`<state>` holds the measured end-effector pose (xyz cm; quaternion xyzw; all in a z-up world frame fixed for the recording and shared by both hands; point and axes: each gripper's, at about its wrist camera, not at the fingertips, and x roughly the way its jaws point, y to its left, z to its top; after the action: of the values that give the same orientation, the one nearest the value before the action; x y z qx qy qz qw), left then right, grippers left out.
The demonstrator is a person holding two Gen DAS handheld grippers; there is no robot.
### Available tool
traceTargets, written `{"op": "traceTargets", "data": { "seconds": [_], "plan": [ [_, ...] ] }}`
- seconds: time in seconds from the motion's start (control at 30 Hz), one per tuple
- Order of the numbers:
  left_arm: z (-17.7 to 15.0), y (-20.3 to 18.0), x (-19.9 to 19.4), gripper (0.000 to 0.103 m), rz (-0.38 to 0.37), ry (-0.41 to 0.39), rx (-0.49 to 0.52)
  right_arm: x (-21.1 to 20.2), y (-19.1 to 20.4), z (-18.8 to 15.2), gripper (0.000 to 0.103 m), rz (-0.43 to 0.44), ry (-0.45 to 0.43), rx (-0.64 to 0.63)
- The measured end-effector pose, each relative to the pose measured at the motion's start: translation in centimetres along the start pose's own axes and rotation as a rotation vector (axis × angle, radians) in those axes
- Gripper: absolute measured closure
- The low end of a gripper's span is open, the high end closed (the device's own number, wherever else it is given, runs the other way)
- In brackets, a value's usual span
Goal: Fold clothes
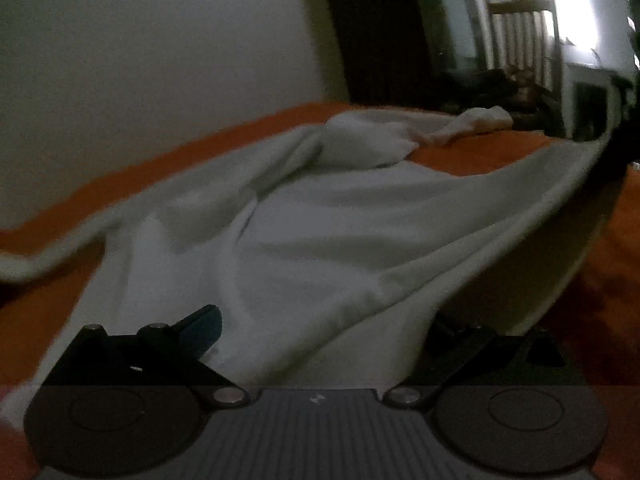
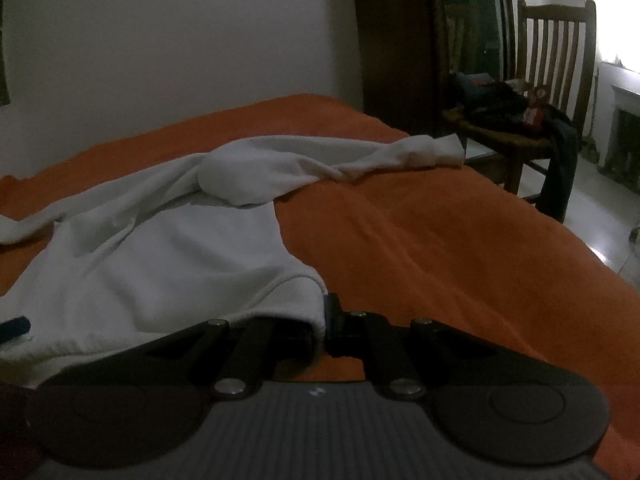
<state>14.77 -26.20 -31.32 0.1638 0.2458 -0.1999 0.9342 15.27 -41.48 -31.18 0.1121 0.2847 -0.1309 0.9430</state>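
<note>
The white long-sleeved knit sweatshirt (image 1: 320,232) sprawls unfolded on the orange bedspread (image 2: 460,248). The left gripper (image 1: 320,344) has hem cloth draped between spread fingers; whether it pinches, I cannot tell. The right gripper (image 2: 320,332), low and level, clamps the ribbed hem corner (image 2: 296,300). Keeping both corners level and taut should give a clean fold.

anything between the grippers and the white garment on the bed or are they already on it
Nothing visible stands between them. The right gripper is pinching the ribbed hem corner of the white garment, and the left gripper has cloth draped between its fingers; the orange bedspread around is bare.
</note>
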Motion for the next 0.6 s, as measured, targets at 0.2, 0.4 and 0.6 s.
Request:
{"op": "traceTargets", "data": {
  "seconds": [0.2, 0.4, 0.6],
  "plan": [
    [-1.3, -2.5, -1.9, 0.0, 0.386, -0.171, 0.353, -1.2, 0.6, 0.4, 0.096, -0.015, -0.053, 0.032],
    [-2.0, -1.1, -3.2, 0.0, 0.488, -0.17, 0.333, -2.8, 1.9, 1.8, 0.095, -0.009, -0.118, 0.066],
    [-0.5, 0.6, -4.4, 0.0, 0.385, -0.031, 0.086, -4.7, 2.5, 5.6, 0.095, 0.021, -0.18, 0.124]
  ]
}}
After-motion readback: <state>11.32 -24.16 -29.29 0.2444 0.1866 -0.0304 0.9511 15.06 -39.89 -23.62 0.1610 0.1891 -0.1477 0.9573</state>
